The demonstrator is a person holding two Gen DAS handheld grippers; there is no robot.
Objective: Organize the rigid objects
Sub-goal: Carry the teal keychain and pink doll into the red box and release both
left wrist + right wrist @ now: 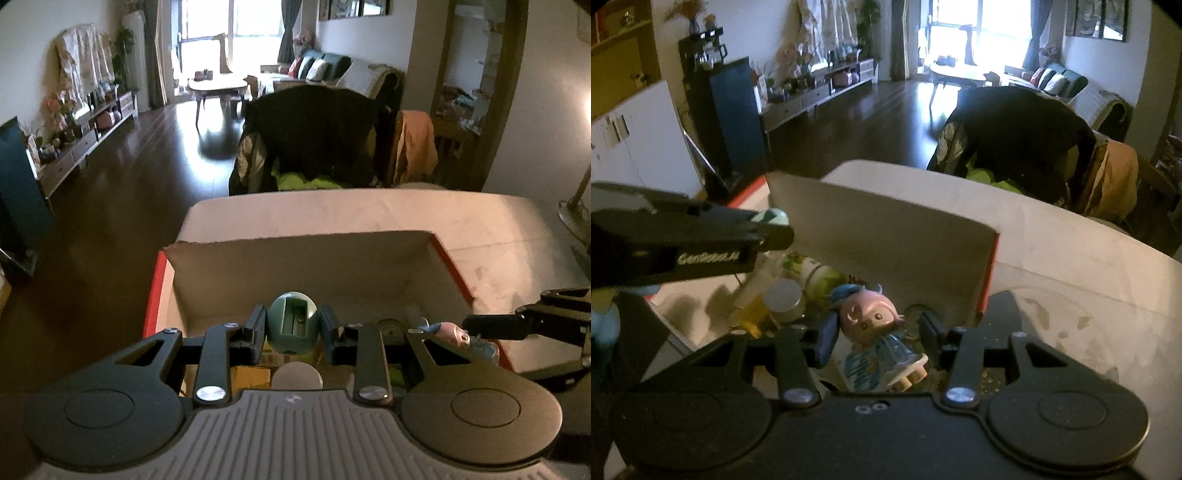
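My left gripper (293, 326) is shut on a green egg-shaped object (293, 332) with a rectangular recess. It hangs over the near part of an open cardboard box (295, 266) with red outer sides. My right gripper (879, 334) is shut on a small doll (873, 328) with a pink head and a blue dress, over the box's right near corner. In the left wrist view the doll (452, 332) shows at the right gripper's fingertips (487, 326). In the right wrist view the left gripper (775, 229) reaches in from the left, with the green object (774, 216) at its tip.
The box (886, 229) stands on a white table (1089, 266) and holds a white-lidded jar (783, 295), a green-patterned bottle (820, 275) and yellow items. A chair draped with a dark jacket (314, 129) stands behind the table. Dark wood floor lies to the left.
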